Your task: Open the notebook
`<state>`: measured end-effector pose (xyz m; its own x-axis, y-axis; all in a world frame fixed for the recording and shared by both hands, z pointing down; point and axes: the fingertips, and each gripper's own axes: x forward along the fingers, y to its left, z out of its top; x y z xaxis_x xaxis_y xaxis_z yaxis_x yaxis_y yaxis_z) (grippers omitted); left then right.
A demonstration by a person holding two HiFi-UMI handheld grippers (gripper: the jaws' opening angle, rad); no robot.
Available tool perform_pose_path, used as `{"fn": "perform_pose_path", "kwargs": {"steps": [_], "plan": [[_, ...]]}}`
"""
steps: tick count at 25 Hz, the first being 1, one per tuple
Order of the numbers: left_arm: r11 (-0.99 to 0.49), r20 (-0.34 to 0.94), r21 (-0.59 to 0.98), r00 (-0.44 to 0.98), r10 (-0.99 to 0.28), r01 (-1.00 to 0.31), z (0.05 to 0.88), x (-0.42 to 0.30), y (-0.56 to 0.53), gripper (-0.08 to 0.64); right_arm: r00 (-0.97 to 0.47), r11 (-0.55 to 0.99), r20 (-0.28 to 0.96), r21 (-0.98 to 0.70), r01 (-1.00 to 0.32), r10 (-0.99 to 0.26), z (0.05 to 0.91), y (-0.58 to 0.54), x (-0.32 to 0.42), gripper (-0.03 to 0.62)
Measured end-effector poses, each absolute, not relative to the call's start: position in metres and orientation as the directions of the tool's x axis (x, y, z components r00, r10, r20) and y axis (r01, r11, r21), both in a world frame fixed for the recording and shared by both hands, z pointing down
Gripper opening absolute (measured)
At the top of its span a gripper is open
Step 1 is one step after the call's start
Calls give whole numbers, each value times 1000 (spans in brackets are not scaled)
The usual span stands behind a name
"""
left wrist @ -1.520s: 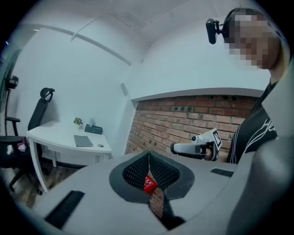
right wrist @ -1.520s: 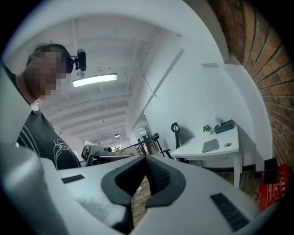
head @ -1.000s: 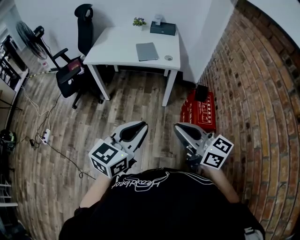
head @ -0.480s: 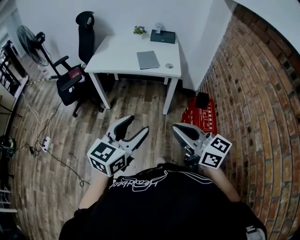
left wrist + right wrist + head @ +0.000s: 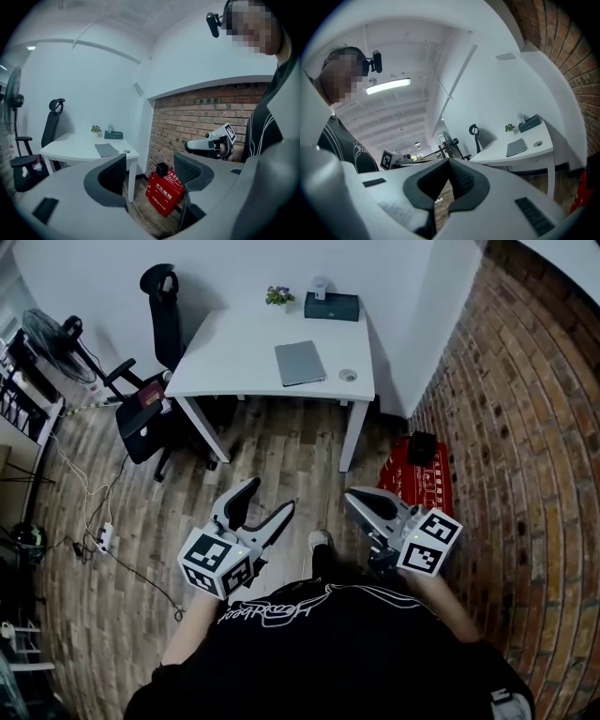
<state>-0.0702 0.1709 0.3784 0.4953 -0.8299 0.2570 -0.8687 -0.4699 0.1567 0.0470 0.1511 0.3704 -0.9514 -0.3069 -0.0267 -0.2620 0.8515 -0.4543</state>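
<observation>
- Head view: left gripper (image 5: 267, 498) fingers, shut a second ago, have just opened wide, empty; closed grey rectangular notebook (image 5: 300, 363) lies on white bench (image 5: 234, 352), well apart.
- Left gripper view: notebook ahead; approach its free cover edge.
- Right gripper view: right gripper (image 5: 449, 180) fingers together, empty.

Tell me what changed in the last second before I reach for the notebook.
The left gripper has just been opening its jaws, from together to wide apart, with nothing between them. The person has stepped a little nearer the table. The right gripper stays shut and empty; the notebook still lies closed on the table.
</observation>
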Motion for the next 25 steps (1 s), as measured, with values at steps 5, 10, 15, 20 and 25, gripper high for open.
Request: {"fn": "perform_pose_path", "kwargs": {"steps": [5,10,15,20,25], "plan": [[-441,312,150,466,-828,-885,394,-85,101,328,-949,834,-27,-486,-261,-313,385,76,36,2],[-415,349,131,434,-831,-900,401,-94,22,334,-950,855,48,-424,-298,-307,397,3,26,2],[-415,360,80,415,-835,-906,395,-97,-53,336,-945,851,59,-419,-315,-321,394,-65,26,2],[-427,361,57,417,-834,-903,400,-96,-101,337,-941,857,55,-400,-326,-333,391,-109,27,2],[-441,414,18,408,-814,-898,422,-97,-129,337,-936,849,88,-398,-348,-341,399,-121,25,2]]}}
